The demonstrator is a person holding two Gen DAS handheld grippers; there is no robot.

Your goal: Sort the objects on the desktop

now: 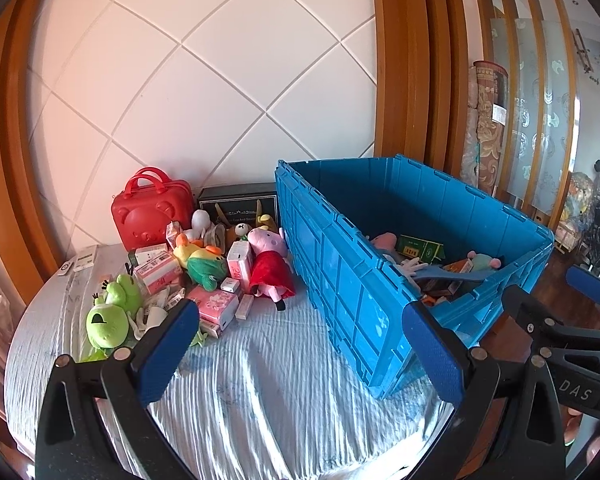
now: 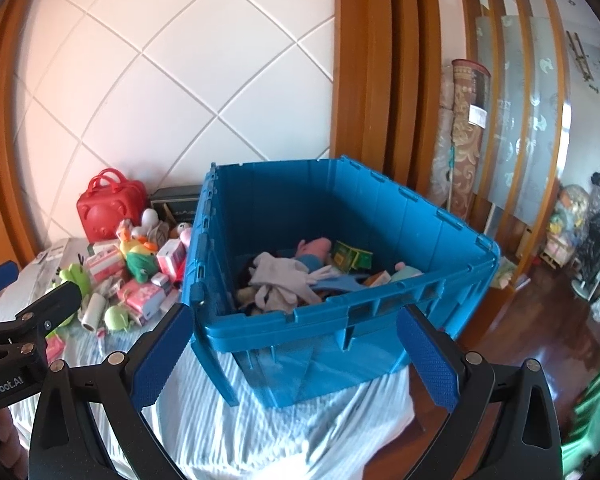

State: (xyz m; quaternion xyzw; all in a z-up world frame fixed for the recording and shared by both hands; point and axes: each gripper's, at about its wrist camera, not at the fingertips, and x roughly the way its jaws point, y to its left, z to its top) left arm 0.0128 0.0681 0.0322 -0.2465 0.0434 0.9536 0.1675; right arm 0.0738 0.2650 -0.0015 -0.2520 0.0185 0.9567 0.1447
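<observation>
both claws are spread wide with nothing between the pads: my left gripper (image 1: 300,354) hangs over bare cloth in front of the heap, my right gripper (image 2: 296,356) sits just short of the near rim of the blue crate (image 2: 332,312). the crate already holds a pale glove, a green box and a couple of soft toys, so i judge the sorting is partway through and the next step is another pick from the heap. the things left to sort lie in a pile to the left of the crate: a pig plush in a red dress (image 1: 270,268) just beside the crate wall, a green frog plush (image 1: 110,314) nearest my left claw, pink boxes (image 1: 216,304) and smaller packets between them. i'd take the frog with the left gripper, coming down over its fat body, closing gently since it will squash, then lift clear of the rim before releasing. the table wears a wrinkled pale-blue cloth (image 1: 268,380) that could snag a low finger. behind stand a red case (image 1: 152,212), a white quilted wall, wood trim and a dark floor to the right.
</observation>
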